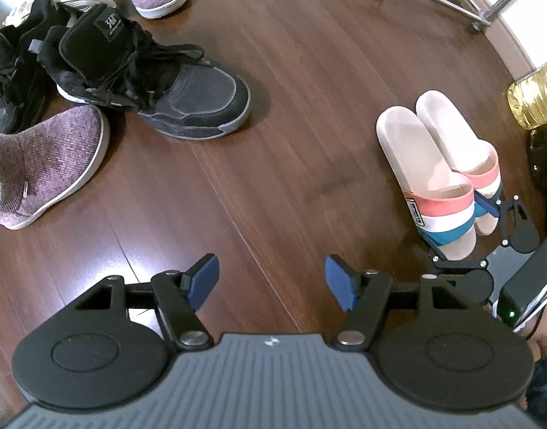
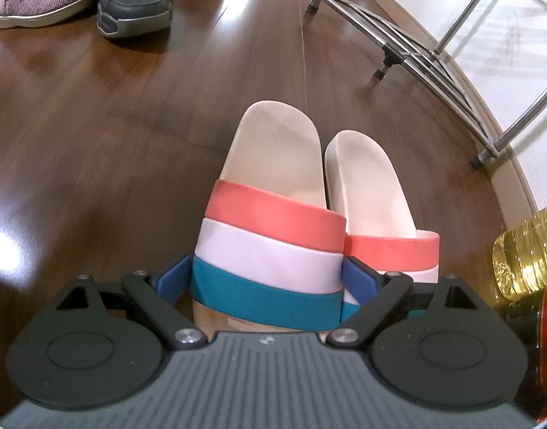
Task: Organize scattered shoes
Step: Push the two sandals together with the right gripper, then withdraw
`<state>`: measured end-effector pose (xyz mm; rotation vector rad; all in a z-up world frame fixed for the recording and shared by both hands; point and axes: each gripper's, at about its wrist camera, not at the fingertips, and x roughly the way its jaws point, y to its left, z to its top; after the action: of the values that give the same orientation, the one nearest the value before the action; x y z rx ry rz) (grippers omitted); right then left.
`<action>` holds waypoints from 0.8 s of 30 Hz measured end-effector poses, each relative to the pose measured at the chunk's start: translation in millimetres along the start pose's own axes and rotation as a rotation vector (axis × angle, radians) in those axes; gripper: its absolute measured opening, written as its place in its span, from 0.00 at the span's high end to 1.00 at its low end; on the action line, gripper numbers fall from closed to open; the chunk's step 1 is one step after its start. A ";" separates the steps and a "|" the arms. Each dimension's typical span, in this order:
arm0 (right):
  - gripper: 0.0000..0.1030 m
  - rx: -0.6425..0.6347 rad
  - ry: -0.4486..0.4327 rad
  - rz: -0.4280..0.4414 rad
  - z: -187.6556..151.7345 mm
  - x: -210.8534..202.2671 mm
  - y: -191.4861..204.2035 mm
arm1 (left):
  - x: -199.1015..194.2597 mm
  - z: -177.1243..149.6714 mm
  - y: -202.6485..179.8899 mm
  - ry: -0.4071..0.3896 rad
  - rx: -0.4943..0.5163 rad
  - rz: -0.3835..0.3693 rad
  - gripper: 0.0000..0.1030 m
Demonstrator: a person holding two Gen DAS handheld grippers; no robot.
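the wooden floor (image 1: 291, 125) carries every shoe. at its far left lie two black lace-up sneakers (image 1: 159, 82) in a tangle, with three purple knit slippers (image 1: 48, 168) around them, one near and two beyond. well apart from these, toward the right wall, two striped slides (image 2: 273, 250) stand side by side, touching, heels pointing away. a metal rack (image 2: 434, 60) stands past them, and a bottle of yellow oil (image 2: 523, 250) sits just beside the right slide.

the right hand-held gripper (image 2: 266, 282) straddles the strap of the left slide, its jaws spread wide on either side; whether the pads press it cannot be told. the left hand-held gripper (image 1: 271, 282) hangs spread over bare floor, between the two groups, holding nothing.
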<state>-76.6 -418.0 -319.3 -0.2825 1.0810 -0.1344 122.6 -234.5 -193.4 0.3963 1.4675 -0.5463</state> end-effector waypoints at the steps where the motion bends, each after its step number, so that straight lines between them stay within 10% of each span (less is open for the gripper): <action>1: 0.11 0.001 0.008 0.003 1.0 0.1 -1.3 | -0.7 0.0 -0.4 -0.005 0.004 0.006 0.34; 12: 0.06 0.494 0.028 0.043 24.7 -85.4 -18.7 | -41.6 -19.4 -18.2 -0.186 0.182 0.024 0.34; 24: 0.04 0.501 0.010 -0.032 55.7 -194.4 2.4 | -138.0 -61.7 -49.6 -0.475 0.410 0.072 0.16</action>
<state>-118.1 -359.0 -130.3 0.1516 1.0168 -0.4276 41.1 -225.6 -57.0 0.5913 0.8786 -0.8239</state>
